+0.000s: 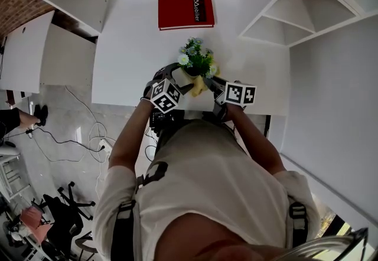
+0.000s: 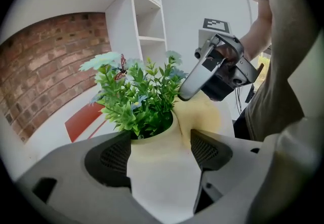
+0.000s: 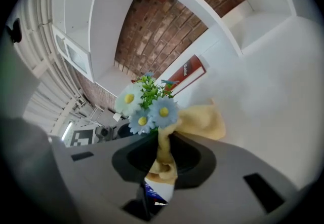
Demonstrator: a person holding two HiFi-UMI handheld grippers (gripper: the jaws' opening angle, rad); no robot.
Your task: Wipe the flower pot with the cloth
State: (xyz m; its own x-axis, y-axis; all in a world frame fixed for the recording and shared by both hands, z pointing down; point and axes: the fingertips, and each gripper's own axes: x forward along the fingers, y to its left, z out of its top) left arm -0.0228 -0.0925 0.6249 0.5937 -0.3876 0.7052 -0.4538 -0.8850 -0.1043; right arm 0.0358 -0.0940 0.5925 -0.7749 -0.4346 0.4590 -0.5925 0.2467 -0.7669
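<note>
Right tool [image 3: 162, 156]: jaws drawn together on a twisted strand of the yellow cloth [image 3: 202, 122], whose free end fans out beyond the tips. Left tool [image 2: 161, 151]: jaws set on opposite sides of the pale flower pot [image 2: 162, 182] and, by appearance, clamped on it, so the pot stands directly ahead of this tool with its long axis upright. The cloth is draped on the pot's shoulder on the side facing the right tool, just under the plant [image 2: 139, 101]. The coming wipe turns on this relation: the right tool is the nearer one to the pot's exposed flank and probably needs only to draw the cloth down or around the wall while the left tool steadies the pot. The pot stands near the front edge of the white desk [image 1: 130, 47], well apart from a red book [image 1: 185, 12] at the back. The pot's lower body and base appear in no view, and the right gripper view hides the pot wall behind flowers and tool body.
</note>
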